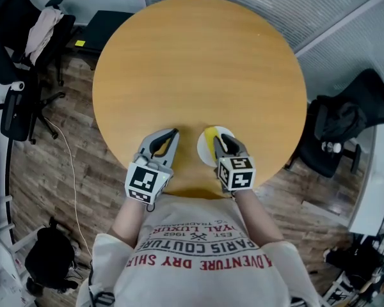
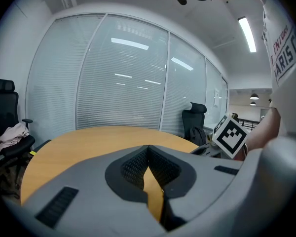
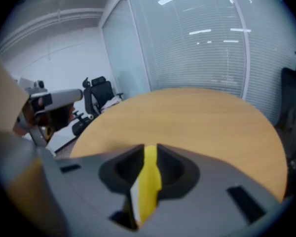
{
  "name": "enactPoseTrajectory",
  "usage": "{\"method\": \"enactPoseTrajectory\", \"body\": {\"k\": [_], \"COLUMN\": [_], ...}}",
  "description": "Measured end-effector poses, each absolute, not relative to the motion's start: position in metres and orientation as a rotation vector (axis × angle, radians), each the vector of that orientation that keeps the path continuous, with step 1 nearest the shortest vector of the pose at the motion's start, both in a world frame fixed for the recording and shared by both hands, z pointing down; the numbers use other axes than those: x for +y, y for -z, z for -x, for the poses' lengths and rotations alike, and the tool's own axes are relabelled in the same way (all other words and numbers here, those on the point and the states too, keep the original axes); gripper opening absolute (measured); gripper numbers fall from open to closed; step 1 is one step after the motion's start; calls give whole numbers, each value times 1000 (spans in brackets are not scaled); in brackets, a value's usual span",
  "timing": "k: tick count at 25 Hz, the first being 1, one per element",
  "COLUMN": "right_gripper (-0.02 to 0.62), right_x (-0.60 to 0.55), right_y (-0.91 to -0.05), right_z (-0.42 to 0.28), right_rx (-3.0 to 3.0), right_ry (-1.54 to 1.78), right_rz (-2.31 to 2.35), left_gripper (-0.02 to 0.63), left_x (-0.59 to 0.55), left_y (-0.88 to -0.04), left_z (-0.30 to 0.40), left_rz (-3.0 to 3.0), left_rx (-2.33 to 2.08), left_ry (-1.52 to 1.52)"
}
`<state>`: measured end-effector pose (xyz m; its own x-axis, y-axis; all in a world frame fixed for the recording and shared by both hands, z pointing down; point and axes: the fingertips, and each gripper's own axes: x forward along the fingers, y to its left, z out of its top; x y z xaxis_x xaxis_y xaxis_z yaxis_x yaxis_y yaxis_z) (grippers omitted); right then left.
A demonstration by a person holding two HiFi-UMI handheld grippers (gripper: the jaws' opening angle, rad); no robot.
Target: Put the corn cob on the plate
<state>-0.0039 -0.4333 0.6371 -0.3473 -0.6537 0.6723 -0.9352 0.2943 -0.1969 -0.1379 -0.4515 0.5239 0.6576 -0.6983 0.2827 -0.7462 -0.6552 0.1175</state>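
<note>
Gripping: the grey right gripper (image 1: 219, 139), jaws clamped on a yellow corn cob (image 3: 149, 181).
Corn cob: over a small round white plate (image 1: 203, 153) at the near edge of the round wooden table (image 1: 198, 69); whether they touch cannot be told.
Left gripper (image 1: 174, 133): grey, jaws together with nothing between them, near the plate at the same edge.

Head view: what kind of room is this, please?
Probably an office meeting room: a round wooden table, black office chairs around it, and glass walls with blinds.
</note>
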Motion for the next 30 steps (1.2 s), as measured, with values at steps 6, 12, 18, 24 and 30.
{"method": "enactPoseTrajectory", "body": {"k": [6,12,18,24,30], "right_gripper": [39,29,29,29,29], "right_x": [-437,-431,-417,-414,-416], "right_y": [-577,-509,-473,-462,-456], "right_z": [-4,-5,-7,-14,-14], "right_rx": [-2191,-2284,-2375,-2400,-2430], "right_ry": [-641,-307,-250,-254,-241], "right_rz": [-1554,-1638,-1700,-1703,-1704], "left_gripper": [34,34,34,34,34], "left_x": [-443,-436,-430,-429,-430], "left_y": [-504,-484,-449,-432,-429], "left_z": [137,133,131,127,126], "left_rz": [-2691,-2689,-2743,-2772,-2783], "left_rx": [-1183,-1183,-1195,-1214,-1231], "left_ry": [-282,-249,-164,-124,-129]}}
